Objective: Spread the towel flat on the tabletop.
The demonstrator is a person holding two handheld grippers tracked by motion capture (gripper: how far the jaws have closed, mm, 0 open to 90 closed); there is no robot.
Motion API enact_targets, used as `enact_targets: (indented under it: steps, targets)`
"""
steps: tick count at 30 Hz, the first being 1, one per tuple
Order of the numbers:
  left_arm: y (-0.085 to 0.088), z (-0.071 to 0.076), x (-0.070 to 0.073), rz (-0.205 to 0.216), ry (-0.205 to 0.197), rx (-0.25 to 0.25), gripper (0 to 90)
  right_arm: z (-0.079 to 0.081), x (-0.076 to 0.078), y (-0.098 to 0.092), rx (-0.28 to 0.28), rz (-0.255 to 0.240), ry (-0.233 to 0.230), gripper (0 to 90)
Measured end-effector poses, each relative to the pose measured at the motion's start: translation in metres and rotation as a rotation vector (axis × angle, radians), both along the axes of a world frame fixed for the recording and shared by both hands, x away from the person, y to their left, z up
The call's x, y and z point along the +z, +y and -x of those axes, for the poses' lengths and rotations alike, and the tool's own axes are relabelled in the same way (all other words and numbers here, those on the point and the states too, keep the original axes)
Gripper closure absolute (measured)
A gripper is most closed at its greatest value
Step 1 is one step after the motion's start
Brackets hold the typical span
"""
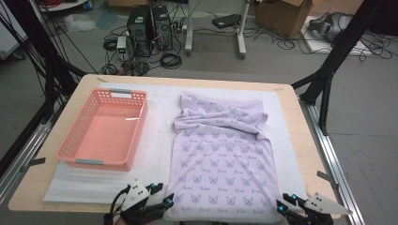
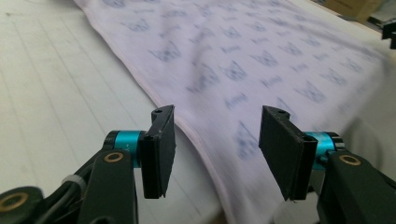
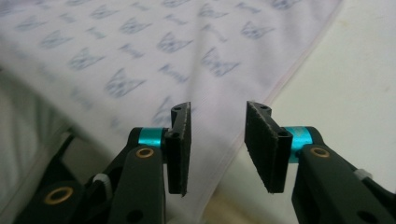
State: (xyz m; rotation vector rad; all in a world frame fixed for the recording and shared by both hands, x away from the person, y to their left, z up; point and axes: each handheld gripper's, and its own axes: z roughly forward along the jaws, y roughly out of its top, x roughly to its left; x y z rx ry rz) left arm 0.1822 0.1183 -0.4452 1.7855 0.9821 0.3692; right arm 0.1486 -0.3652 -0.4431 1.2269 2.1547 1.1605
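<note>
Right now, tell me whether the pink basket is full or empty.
Empty. The high view looks straight into the pink basket and shows its bare bottom, with nothing lying inside it.

Even, soft indoor light with faint shadows; both gripper views blur the cloth (image 2: 261, 60) beyond the fingers.

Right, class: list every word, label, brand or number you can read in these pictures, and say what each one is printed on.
None can be read with certainty.
Lilac cloth: a short word repeats between the printed motifs, too blurred to read in the high view and in both gripper views.
Pink basket: no lettering visible.
</note>
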Motion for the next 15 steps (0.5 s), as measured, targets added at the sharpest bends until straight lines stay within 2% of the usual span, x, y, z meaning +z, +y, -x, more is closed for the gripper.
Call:
enact_targets:
  steps: [3, 6, 10, 13, 14, 15]
  targets:
    - [-0.002, -0.021, 0.002, 0.016, 0.015, 0.029, 46.3, -0.020, -0.001, 0.001, -0.018, 0.006, 0.010, 59.2]
    - [-0.005, -0.042, 0.001, 0.026, 0.066, 0.023, 46.3, -0.035, -0.005, 0.002, -0.027, 0.028, 0.026, 57.1]
    - [-0.010, -0.062, -0.001, -0.008, 0.130, 0.015, 46.3, -0.047, -0.009, 0.001, -0.028, 0.037, 0.032, 55.9]
    - [-0.018, -0.068, -0.007, -0.045, 0.185, -0.009, 50.6, -0.050, -0.011, -0.001, -0.025, 0.027, 0.033, 60.9]
    - [-0.020, -0.066, -0.007, -0.069, 0.158, -0.005, 50.5, -0.050, -0.011, -0.002, -0.029, 0.020, 0.036, 65.6]
    - [-0.023, -0.064, -0.007, -0.098, 0.144, -0.004, 54.2, -0.049, -0.011, -0.003, -0.026, 0.019, 0.038, 72.5]
